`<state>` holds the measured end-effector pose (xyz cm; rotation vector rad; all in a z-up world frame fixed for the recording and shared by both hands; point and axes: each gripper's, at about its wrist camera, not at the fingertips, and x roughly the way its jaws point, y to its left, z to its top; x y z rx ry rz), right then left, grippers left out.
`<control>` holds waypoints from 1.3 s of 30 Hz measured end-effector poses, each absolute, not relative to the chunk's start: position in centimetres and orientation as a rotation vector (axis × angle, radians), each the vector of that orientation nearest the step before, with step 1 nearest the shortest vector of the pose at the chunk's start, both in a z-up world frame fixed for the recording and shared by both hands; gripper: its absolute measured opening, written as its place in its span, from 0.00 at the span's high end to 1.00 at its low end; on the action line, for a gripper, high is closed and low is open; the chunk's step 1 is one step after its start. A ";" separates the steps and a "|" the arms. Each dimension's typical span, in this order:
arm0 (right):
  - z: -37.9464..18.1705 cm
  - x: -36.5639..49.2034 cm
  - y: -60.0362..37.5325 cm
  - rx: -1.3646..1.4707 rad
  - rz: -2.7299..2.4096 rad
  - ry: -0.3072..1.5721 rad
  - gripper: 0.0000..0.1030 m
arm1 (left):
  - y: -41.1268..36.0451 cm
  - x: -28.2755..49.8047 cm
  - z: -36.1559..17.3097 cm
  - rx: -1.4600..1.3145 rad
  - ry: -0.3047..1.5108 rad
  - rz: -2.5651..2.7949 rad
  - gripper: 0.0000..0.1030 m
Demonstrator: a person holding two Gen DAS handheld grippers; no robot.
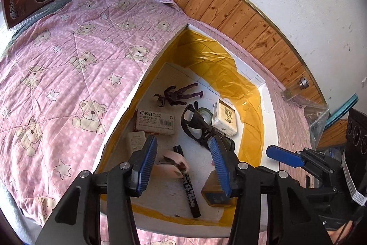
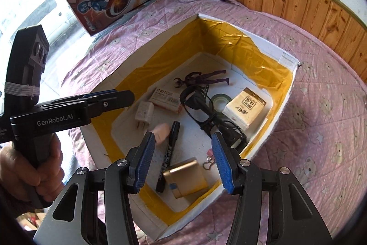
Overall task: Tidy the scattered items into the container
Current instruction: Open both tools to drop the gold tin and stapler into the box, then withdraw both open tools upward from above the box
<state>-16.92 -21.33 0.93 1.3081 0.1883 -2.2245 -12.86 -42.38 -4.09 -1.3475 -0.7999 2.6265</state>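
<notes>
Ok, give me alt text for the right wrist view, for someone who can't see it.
A white box lined with yellow tape sits on a pink bear-print quilt, holding a marker, gold case, toy figure, staple box and tape roll. The open, empty right claw hovers above it; the left claw reaches in from the left.

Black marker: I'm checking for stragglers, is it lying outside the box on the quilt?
No, the black marker lies on the floor of the box, beside the gold case.
</notes>
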 end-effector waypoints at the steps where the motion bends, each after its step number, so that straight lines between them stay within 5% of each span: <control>1: 1.0 -17.0 -21.2 1.309 -2.224 0.185 0.47 | -42.5 -12.8 -4.0 -1.344 -0.807 2.624 0.51; 22: 0.8 -16.2 -20.7 1.316 -2.217 0.185 0.47 | -40.8 -12.5 -3.3 -1.367 -0.741 2.619 0.48; 39: 1.4 -12.9 -21.7 1.300 -2.197 0.261 0.47 | -38.3 -11.2 -1.5 -1.380 -0.505 2.701 0.47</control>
